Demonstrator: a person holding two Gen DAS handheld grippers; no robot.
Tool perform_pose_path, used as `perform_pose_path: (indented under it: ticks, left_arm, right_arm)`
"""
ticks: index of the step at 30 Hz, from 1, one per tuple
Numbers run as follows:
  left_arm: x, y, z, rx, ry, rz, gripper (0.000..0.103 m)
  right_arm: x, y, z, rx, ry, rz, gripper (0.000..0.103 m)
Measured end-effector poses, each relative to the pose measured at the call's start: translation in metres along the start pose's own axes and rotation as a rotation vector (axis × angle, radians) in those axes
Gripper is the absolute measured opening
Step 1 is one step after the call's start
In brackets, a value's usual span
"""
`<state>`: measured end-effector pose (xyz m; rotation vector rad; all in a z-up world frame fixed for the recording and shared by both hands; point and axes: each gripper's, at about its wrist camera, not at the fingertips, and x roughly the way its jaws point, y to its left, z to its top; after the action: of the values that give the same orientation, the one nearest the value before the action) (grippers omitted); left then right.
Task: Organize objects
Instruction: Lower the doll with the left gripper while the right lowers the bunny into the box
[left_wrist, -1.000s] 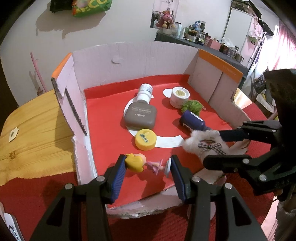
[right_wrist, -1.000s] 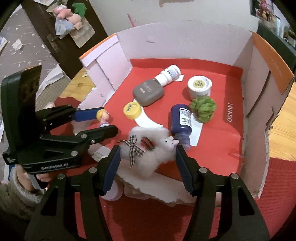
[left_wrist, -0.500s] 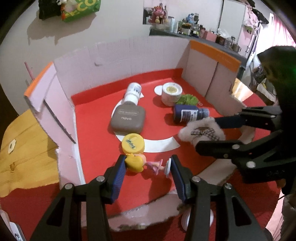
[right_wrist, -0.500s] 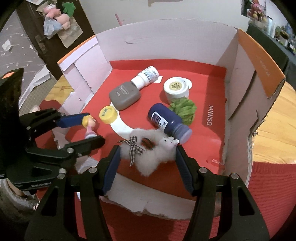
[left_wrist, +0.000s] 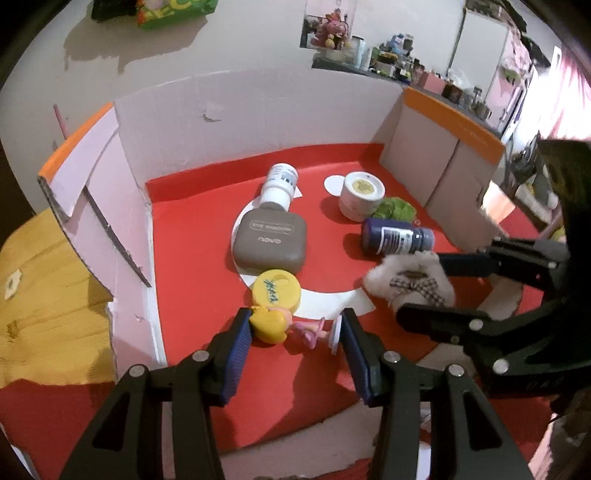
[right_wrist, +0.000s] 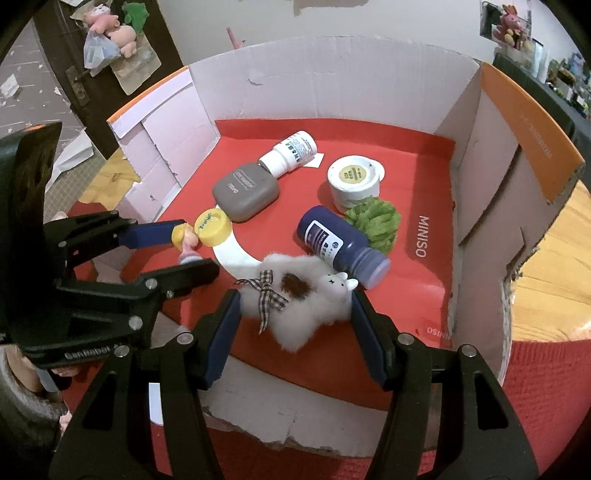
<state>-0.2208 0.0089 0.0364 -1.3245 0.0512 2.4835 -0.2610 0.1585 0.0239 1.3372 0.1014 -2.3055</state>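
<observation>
My left gripper (left_wrist: 293, 330) is shut on a small doll figure (left_wrist: 284, 326) with yellow hair and a pink body, held over the near left floor of the cardboard box (left_wrist: 258, 122). That doll (right_wrist: 186, 242) also shows in the right wrist view, beside the yellow cap (right_wrist: 211, 227). My right gripper (right_wrist: 295, 306) is shut on a fluffy white plush (right_wrist: 299, 295) with a checked bow, low over the box's near edge. The same plush (left_wrist: 410, 280) appears at the right of the left wrist view.
Inside the red-floored box lie a grey case (left_wrist: 271, 240), a white bottle (left_wrist: 280, 184), a white jar (left_wrist: 362, 195), a green pompom (right_wrist: 375, 219), a dark blue bottle (right_wrist: 341, 245) and a yellow cap (left_wrist: 277, 288). A wooden tabletop (left_wrist: 44, 295) and red cloth (right_wrist: 535, 398) surround the box.
Both grippers have come further in over the box floor with their toys still held. The doll now sits right beside the yellow cap, and the plush is near the blue bottle.
</observation>
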Motion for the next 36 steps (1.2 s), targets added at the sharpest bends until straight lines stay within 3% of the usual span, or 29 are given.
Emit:
perform_pose_path:
  ticks: [14, 28, 36]
  left_arm:
    - [0.014, -0.002, 0.007, -0.012, -0.017, 0.057, 0.051]
    - [0.015, -0.001, 0.008, -0.016, -0.014, 0.059, 0.051]
    - [0.014, -0.004, 0.007, -0.007, -0.013, 0.055, 0.058]
  right_arm:
    - [0.003, 0.007, -0.004, -0.033, -0.005, -0.039, 0.058]
    - [0.001, 0.006, -0.005, -0.030, -0.006, -0.033, 0.059]
    - [-0.001, 0.006, -0.005, -0.034, -0.009, -0.033, 0.060]
